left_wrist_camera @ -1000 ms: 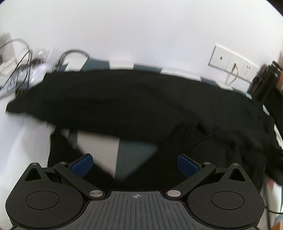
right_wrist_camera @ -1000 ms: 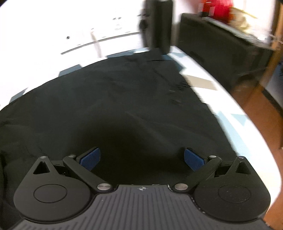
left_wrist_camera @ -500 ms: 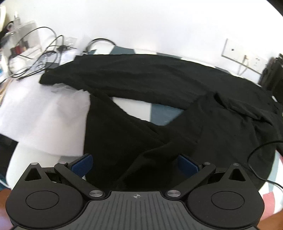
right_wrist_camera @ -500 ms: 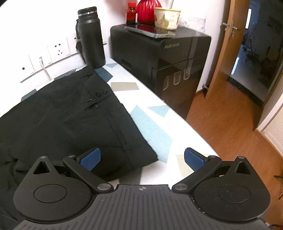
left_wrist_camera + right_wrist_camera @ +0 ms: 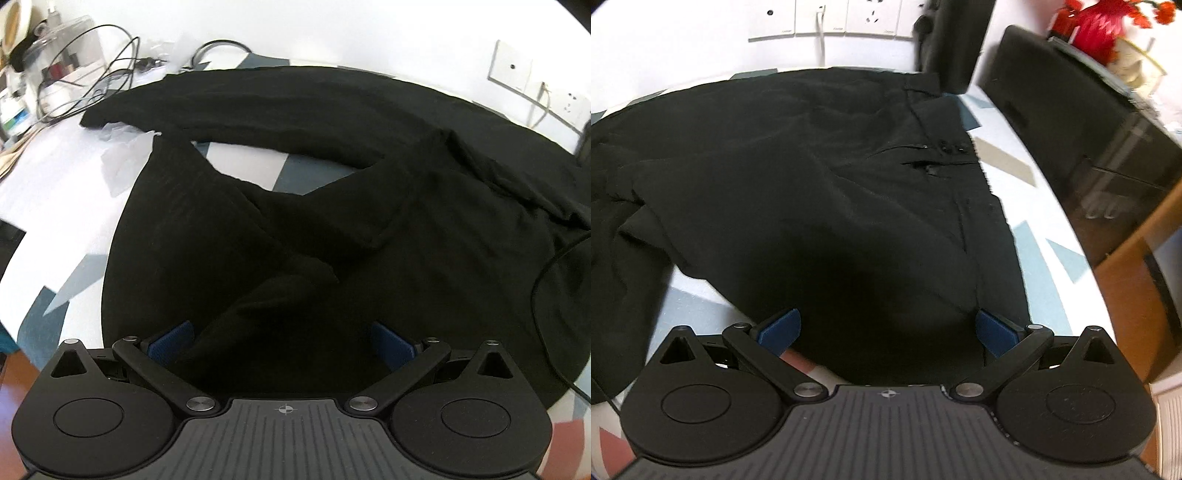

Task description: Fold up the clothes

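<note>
Currently both tools hang spread wide and empty: the left hand-held gripper (image 5: 282, 341) over the crossed legs of the black trousers (image 5: 332, 206), the right hand-held gripper (image 5: 886, 330) over their waist end. The trousers lie spread across the patterned desk (image 5: 1045, 258), near wall sockets (image 5: 846, 18).

The right tongs (image 5: 886, 330) are swinging back over the black trousers (image 5: 820, 177); the left tongs (image 5: 280, 341) are closing in above a rumpled leg (image 5: 280, 280).

Matt black cloth trousers (image 5: 295, 229); glossy black cabinet (image 5: 1082, 122).
</note>
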